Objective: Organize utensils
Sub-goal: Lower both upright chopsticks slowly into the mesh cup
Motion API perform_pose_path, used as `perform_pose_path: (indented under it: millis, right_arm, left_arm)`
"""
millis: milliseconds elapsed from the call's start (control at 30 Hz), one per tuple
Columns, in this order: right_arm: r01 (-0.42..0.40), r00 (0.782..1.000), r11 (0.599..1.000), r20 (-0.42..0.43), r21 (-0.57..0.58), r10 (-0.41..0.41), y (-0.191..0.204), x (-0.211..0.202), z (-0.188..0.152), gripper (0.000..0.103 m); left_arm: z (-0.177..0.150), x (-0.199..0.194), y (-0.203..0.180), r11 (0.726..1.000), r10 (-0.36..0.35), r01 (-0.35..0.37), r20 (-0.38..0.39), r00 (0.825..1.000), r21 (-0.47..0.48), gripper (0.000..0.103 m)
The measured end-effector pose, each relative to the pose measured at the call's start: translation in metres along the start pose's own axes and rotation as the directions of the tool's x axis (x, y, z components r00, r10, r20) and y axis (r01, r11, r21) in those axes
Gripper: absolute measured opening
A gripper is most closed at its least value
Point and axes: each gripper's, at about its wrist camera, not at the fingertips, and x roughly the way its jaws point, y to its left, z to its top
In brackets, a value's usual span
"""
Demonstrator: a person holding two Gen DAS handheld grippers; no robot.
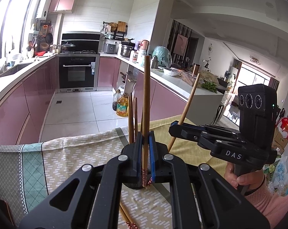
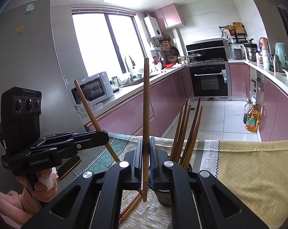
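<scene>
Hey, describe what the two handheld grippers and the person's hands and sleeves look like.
Both grippers, left gripper and right gripper, are matte black linkages with silver pivot bolts and blue-lined fingers. Each carries a boxy black three-lens camera module; white lettering reads GenRobot.AI and DAS. The hands wear pink knit sleeves; a left finger has white wrapping.

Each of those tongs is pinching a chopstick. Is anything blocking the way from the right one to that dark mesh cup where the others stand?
Nothing separate blocks it. The right tongs hold their chopstick upright beside the mesh cup. The only crowding comes from the chopsticks already standing in it, fanned out toward the right.
</scene>
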Motion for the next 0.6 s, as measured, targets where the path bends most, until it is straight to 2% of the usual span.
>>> perform_pose_path:
  millis: [600]
  right_arm:
    - [0.002, 0.999, 1.000, 0.036, 0.000, -0.002, -0.0063, -0.0032, 0.0097, 0.006]
  left_arm:
    - [0.0102, -0.0032, -0.0034, 1.000, 0.003, -0.004, 0.041, 0.999, 0.021, 0.008]
